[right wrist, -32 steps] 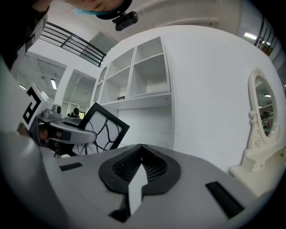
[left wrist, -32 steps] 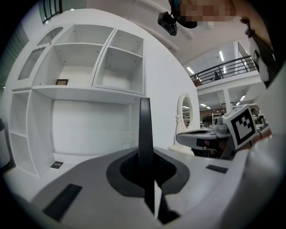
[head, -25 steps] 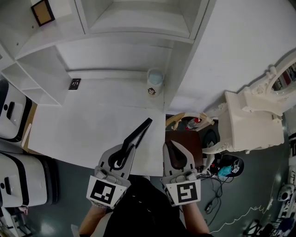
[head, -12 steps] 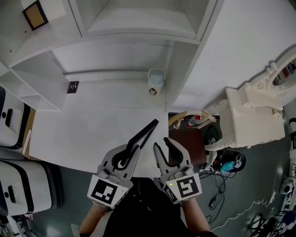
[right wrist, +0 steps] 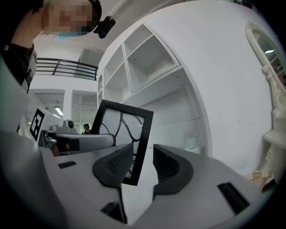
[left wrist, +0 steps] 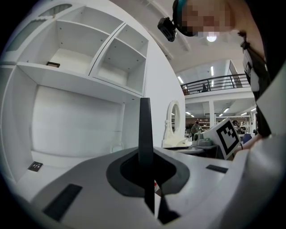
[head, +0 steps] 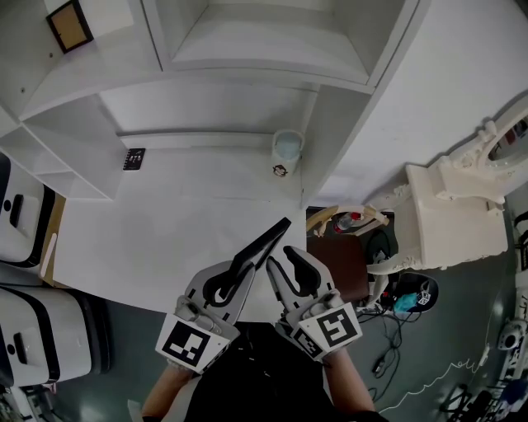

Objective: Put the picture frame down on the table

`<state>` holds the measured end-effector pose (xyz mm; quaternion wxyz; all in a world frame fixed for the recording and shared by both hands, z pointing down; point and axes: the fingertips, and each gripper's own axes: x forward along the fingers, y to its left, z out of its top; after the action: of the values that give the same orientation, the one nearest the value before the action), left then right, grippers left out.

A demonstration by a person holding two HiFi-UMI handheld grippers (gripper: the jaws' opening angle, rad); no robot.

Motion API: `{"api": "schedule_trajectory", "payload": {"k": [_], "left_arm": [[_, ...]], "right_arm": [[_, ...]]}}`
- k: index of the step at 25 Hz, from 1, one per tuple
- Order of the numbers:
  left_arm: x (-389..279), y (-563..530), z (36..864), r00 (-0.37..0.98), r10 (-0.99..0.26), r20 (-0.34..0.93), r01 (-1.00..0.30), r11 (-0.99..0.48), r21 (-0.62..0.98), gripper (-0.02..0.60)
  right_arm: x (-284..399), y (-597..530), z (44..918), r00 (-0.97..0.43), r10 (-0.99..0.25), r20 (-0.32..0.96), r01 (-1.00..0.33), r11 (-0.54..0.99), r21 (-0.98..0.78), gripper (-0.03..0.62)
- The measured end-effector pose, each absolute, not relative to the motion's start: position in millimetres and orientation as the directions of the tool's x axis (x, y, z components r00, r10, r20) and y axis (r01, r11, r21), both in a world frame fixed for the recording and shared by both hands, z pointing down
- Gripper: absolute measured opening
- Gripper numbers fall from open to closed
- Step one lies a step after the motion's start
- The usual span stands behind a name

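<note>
A black picture frame point(head: 261, 245) stands tilted on edge over the front right part of the white table point(head: 140, 239). My left gripper point(head: 228, 283) is shut on its near lower part; in the left gripper view the frame point(left wrist: 145, 127) shows edge-on, rising from between the jaws. My right gripper point(head: 283, 262) is open just right of it. In the right gripper view the frame point(right wrist: 142, 134) has its right side bar between my open jaws point(right wrist: 143, 159), with small gaps on both sides. Curved black lines cross the frame's pane.
A pale cup point(head: 286, 152) stands at the table's back right against the shelf unit. A small black card point(head: 133, 158) lies at the back left. Another frame point(head: 68, 25) sits on an upper shelf. A brown stool point(head: 340, 262) and white ornate furniture point(head: 462, 206) stand right of the table.
My right gripper has moved left from the table's edge to the frame, and its open jaws now straddle the frame's side. The left gripper keeps its hold, nearly still.
</note>
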<state>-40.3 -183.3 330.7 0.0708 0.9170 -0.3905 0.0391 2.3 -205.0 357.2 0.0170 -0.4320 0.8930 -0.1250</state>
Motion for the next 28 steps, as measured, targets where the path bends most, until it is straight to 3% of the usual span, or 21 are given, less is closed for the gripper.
{"api": "schedule_trajectory", "payload": {"k": [14,28], "left_arm": [[-43,-182,330,0.75,-0.653,0.107,-0.661,-0.737,0.137,0.012],[-44,-192,337,0.722,-0.685,0.096,-0.692,-0.709,0.137,0.023]], "right_arm": [[-5,-208,357,-0.672,-0.741,0.021,-0.717,0.642,-0.272,0.101],[3,-212,361,-0.575,-0.815,0.069,-0.783,0.523,-0.338,0.066]]}}
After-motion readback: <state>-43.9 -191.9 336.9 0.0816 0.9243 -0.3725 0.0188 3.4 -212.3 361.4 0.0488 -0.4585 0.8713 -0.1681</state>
